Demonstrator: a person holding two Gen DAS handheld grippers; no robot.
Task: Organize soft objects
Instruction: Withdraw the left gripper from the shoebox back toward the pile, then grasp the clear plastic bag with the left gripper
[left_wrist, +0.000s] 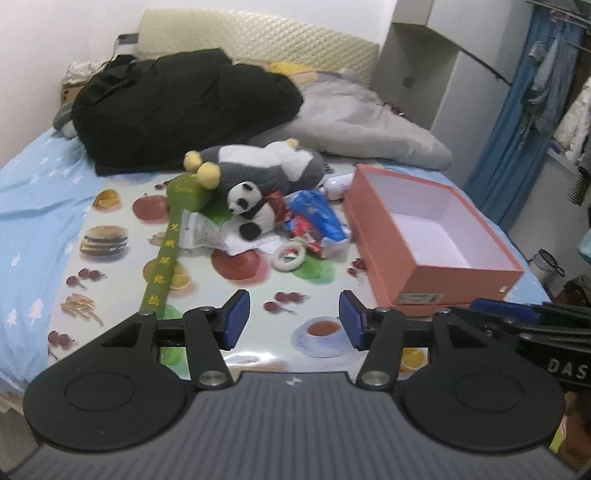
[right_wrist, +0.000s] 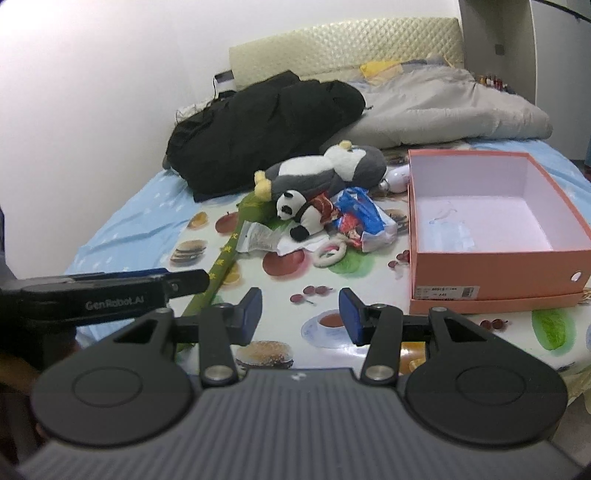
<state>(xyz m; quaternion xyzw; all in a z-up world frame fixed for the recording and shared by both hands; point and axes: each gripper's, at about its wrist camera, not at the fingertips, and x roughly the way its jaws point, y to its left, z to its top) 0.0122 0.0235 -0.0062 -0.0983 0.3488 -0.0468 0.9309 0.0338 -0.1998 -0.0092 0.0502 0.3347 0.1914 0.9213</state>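
Observation:
A small panda plush (left_wrist: 249, 210) (right_wrist: 299, 216) lies in a pile on the food-print cloth (left_wrist: 122, 295). Behind it lies a big grey and white penguin plush (left_wrist: 266, 166) (right_wrist: 328, 171). A long green plush stick (left_wrist: 168, 254) (right_wrist: 225, 258) runs toward me. A white ring toy (left_wrist: 289, 255) (right_wrist: 330, 254) and blue and red packets (left_wrist: 317, 221) (right_wrist: 364, 221) lie beside the panda. An empty orange box (left_wrist: 458, 280) (right_wrist: 498, 273) stands to the right. My left gripper (left_wrist: 294, 319) and right gripper (right_wrist: 300, 317) are open and empty, short of the pile.
A black coat (left_wrist: 177, 107) (right_wrist: 258, 129) and a grey duvet (left_wrist: 362, 118) (right_wrist: 443, 110) lie at the head of the bed. A white bulb-like object (left_wrist: 336, 184) sits behind the box. Clothes hang at the far right (left_wrist: 539, 85).

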